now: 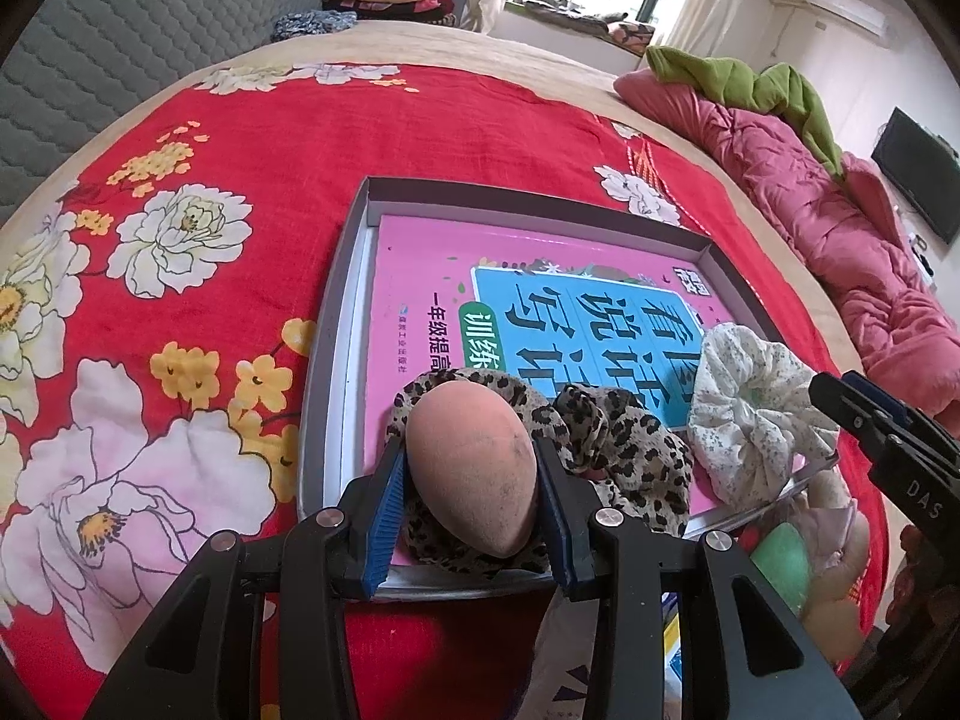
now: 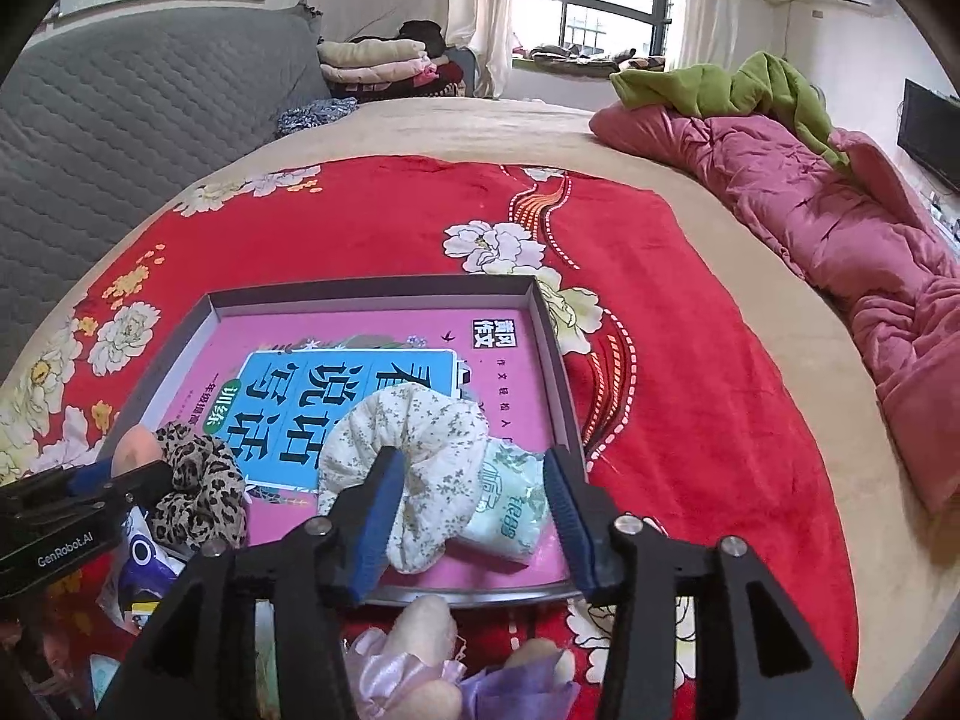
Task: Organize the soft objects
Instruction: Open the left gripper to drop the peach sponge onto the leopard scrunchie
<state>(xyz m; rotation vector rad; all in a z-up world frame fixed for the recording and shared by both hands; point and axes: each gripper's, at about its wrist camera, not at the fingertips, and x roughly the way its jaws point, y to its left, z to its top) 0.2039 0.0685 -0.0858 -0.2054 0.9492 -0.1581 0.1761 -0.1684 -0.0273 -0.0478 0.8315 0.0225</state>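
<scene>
A shallow grey tray (image 1: 329, 354) (image 2: 555, 354) lies on the red flowered blanket with a pink book (image 1: 420, 276) (image 2: 360, 330) inside it. My left gripper (image 1: 471, 450) is shut on a peach egg-shaped sponge (image 1: 474, 468), held just above a leopard scrunchie (image 1: 624, 450) (image 2: 198, 492) at the tray's near edge. My right gripper (image 2: 474, 468) stands open over the tray's near right corner. A white floral scrunchie (image 2: 414, 438) (image 1: 756, 414) and a pale green tissue pack (image 2: 510, 504) lie between its fingers; the right finger is clear of the pack.
Plush toys with lilac ribbon (image 2: 408, 660) and a green sponge (image 1: 780, 564) lie in front of the tray. A pink quilt (image 2: 840, 228) with a green cloth (image 2: 750, 84) runs along the bed's right side. Folded blankets (image 2: 372, 60) and a grey headboard (image 2: 120, 108) stand behind.
</scene>
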